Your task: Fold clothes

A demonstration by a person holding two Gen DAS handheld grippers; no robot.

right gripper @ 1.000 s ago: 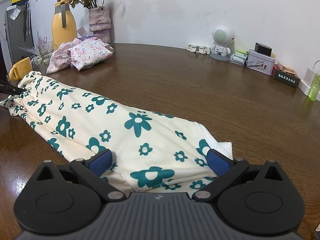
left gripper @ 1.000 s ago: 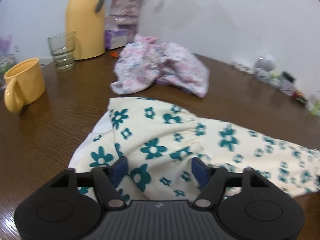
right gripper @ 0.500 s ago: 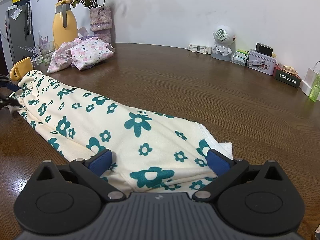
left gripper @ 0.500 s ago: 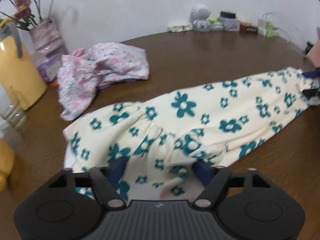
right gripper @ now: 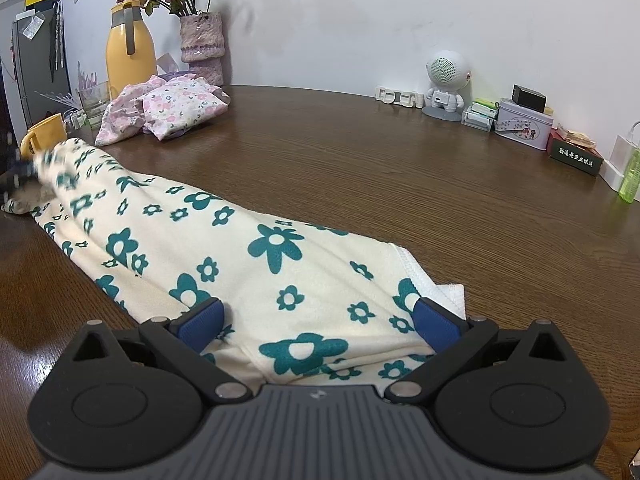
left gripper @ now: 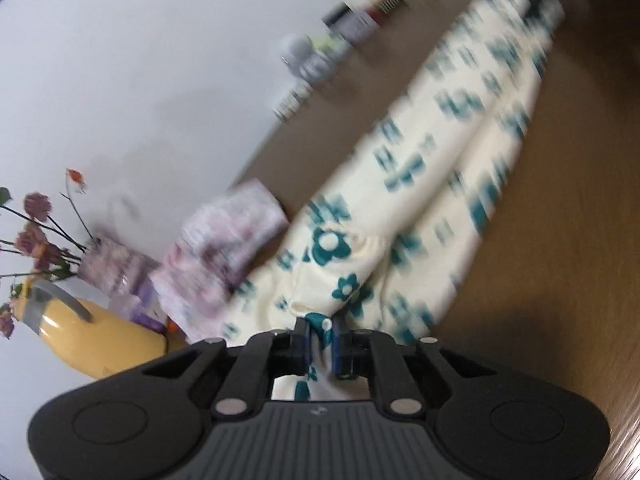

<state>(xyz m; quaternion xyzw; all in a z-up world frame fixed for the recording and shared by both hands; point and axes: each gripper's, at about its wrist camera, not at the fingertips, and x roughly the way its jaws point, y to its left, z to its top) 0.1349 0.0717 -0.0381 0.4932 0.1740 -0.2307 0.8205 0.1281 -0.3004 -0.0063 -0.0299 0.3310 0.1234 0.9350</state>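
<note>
Far left on the brown table [right gripper: 400,168]: yellow mug [right gripper: 42,136], then pink floral bundle [right gripper: 168,110], parked clear of the work. Left gripper [left gripper: 320,338] just closed, pinching 1 end of the cream floral garment [right gripper: 240,264], likely for lifting into a fold. Stretched long across the tabletop. Right gripper [right gripper: 316,322] spread wide, straddling the opposite end, nothing clamped.

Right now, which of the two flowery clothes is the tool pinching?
The cream cloth with teal flowers; the left tool has just closed on it. The pink flowery cloth lies untouched by the vase.
</note>
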